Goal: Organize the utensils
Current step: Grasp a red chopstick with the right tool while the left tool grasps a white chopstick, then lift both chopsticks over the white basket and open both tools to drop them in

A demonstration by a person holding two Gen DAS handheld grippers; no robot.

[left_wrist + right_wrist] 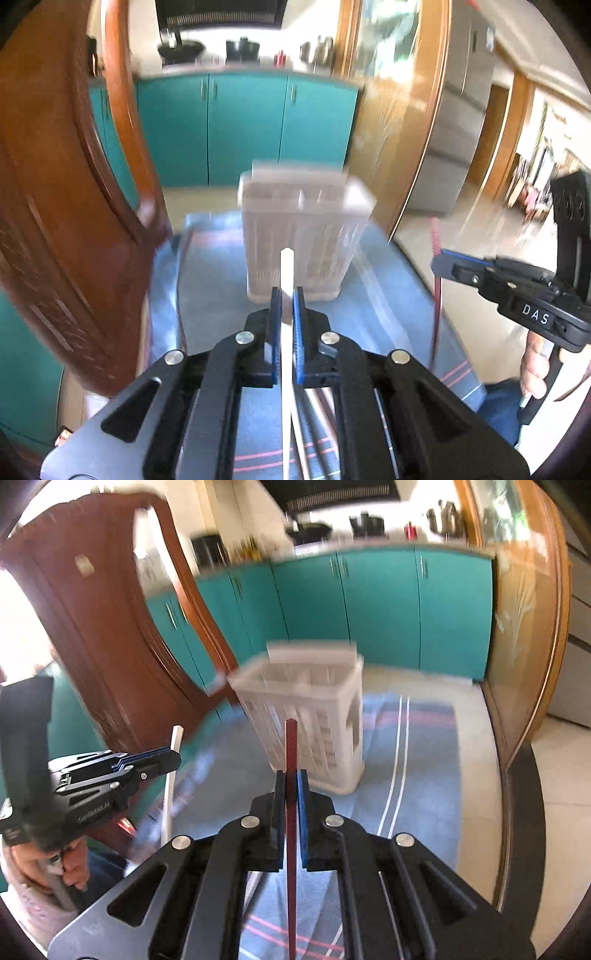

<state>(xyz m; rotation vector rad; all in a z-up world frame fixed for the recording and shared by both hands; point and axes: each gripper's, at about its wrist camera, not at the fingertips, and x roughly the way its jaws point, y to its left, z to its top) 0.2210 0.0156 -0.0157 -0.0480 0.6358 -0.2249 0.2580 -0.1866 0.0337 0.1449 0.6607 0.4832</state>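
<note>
A white slotted utensil holder (306, 229) stands upright on a blue striped cloth (214, 280); it also shows in the right wrist view (314, 720). My left gripper (287, 295) is shut on a white chopstick (286, 273) that points up toward the holder, short of it. My right gripper (291, 779) is shut on a red chopstick (290, 746), also short of the holder. The right gripper shows at the right of the left wrist view (443, 264), and the left gripper with its white stick shows at the left of the right wrist view (173, 757). Both views are blurred.
A brown wooden chair back (74, 206) rises at the left of the cloth. Teal cabinets (243, 125) stand behind, under a counter with pots. A wooden-framed glass door (524, 635) is at the right. More thin sticks (317, 417) lie under the left gripper.
</note>
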